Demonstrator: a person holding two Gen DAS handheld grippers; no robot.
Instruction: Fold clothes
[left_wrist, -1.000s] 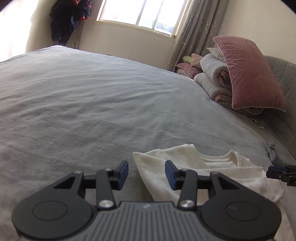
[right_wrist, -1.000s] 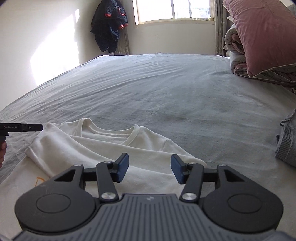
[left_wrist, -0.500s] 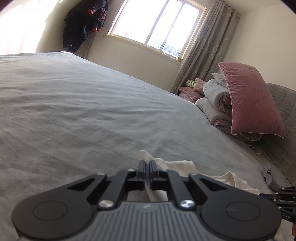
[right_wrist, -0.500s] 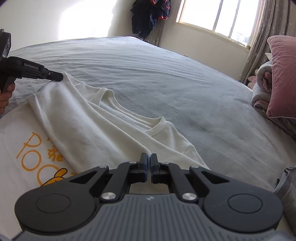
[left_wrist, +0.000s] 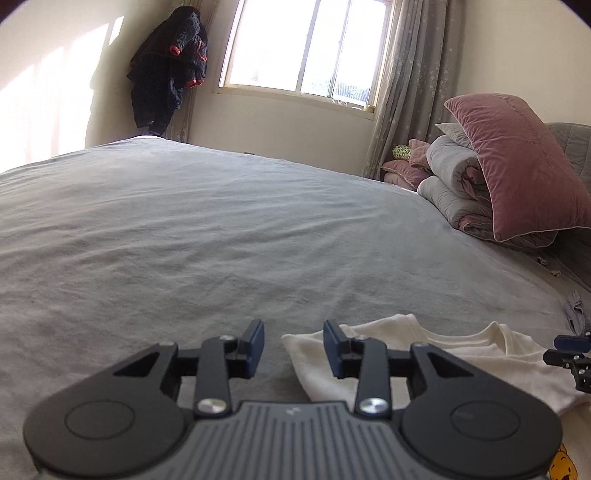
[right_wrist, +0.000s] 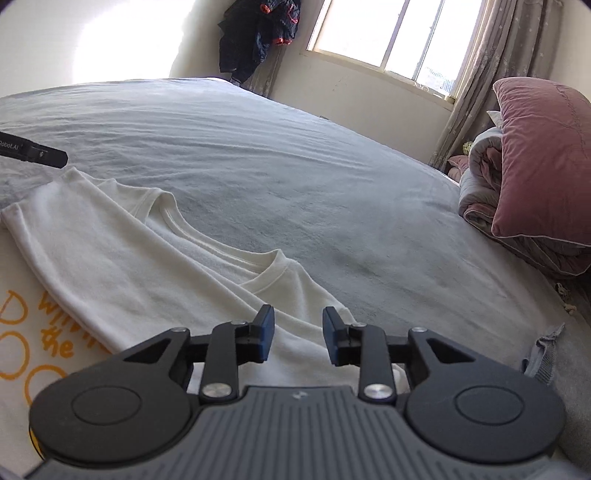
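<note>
A cream T-shirt (right_wrist: 147, 258) with orange print (right_wrist: 44, 336) lies flat on the grey bed (right_wrist: 295, 155), collar pointing away and a folded band across the shoulders. My right gripper (right_wrist: 298, 332) is open just above the shirt's right shoulder and holds nothing. My left gripper (left_wrist: 293, 347) is open too, with the shirt's (left_wrist: 424, 354) left corner lying just below its fingers. Each view catches the other tool: the left gripper's tip (right_wrist: 37, 153) at the far left edge, the right gripper (left_wrist: 569, 356) at the far right.
A pink pillow (left_wrist: 517, 166) leans on rolled grey bedding (left_wrist: 454, 184) at the headboard on the right. A small grey garment (right_wrist: 546, 354) lies beside the shirt's right side. A dark jacket (left_wrist: 166, 74) hangs in the far corner next to the window (left_wrist: 303, 44). Wide grey sheet stretches beyond the shirt.
A second ago both grippers were open; half a second ago each was shut on a shoulder corner of the shirt. Both are open again, and the shirt lies flat on the bed.
</note>
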